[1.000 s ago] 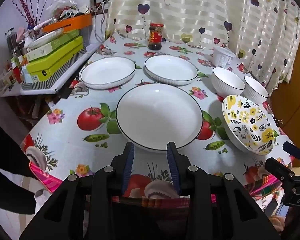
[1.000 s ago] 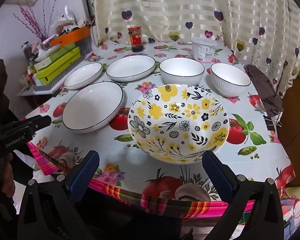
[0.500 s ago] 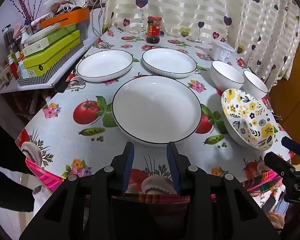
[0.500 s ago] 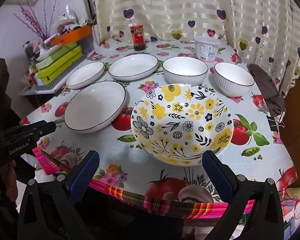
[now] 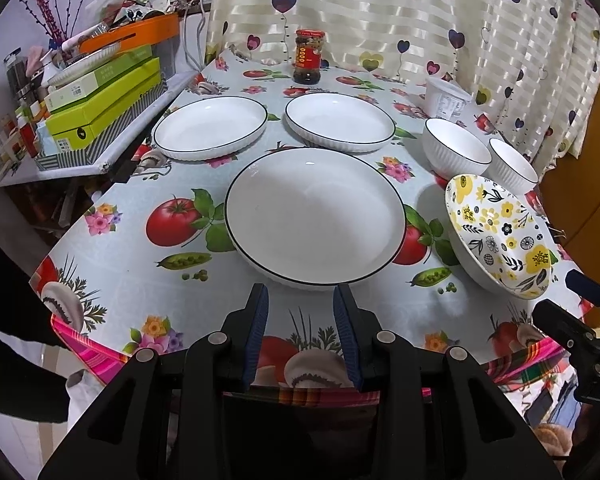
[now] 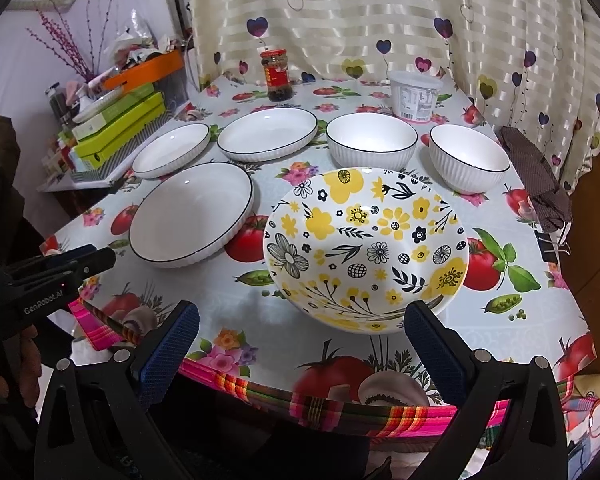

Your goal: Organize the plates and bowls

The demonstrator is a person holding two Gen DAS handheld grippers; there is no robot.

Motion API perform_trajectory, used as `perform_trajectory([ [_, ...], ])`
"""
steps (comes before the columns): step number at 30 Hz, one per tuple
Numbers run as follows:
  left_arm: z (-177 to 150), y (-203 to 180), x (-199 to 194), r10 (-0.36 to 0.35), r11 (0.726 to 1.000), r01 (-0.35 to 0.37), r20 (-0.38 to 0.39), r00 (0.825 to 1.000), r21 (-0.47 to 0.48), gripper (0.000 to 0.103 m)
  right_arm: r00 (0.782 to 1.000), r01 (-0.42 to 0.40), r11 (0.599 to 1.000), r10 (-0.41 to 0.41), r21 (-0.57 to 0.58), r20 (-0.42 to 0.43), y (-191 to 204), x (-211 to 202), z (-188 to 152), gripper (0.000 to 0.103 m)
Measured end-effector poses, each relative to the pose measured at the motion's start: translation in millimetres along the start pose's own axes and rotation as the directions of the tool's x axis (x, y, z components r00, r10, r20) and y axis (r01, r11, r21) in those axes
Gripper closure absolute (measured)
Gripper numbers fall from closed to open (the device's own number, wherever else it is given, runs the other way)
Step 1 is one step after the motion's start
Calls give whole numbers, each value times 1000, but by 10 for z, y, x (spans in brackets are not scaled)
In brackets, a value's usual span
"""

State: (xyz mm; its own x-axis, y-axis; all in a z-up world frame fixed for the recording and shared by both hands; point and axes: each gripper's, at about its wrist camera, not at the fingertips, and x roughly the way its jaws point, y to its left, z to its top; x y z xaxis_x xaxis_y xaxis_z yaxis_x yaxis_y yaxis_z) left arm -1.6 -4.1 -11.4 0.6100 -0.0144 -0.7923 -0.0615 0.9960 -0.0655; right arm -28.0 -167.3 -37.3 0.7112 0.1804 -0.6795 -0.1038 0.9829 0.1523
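White large plate (image 5: 315,216) sits just ahead of left tool (image 5: 301,300), jaws partly open w/ nothing held; approach step, I'd judge. Next: ease fwd, pinch near rim. Two smaller plates (image 5: 211,127) lie behind.

Right view: right tool (image 6: 300,316) wide open, empty, facing floral bowl (image 6: 366,248); white bowls (image 6: 371,144) beyond. Surface (image 6: 228,300) wears fruit-print oilcloth; heart curtain (image 6: 380,12) behind.

"GenRobot.AI" — white lettering on the left gripper (image 6: 50,280) body (other labels unreadable).
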Motion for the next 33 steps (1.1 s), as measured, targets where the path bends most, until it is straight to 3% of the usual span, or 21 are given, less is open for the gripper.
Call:
perform_trajectory([
  [17, -32, 11, 53, -48, 999, 48, -31, 998, -15, 68, 1000, -2, 1000, 2, 2, -4, 8, 2, 4, 0],
  [33, -35, 22, 77, -40, 999, 39, -40, 998, -13, 68, 1000, -5, 1000, 5, 2, -6, 6, 16, 10, 0],
])
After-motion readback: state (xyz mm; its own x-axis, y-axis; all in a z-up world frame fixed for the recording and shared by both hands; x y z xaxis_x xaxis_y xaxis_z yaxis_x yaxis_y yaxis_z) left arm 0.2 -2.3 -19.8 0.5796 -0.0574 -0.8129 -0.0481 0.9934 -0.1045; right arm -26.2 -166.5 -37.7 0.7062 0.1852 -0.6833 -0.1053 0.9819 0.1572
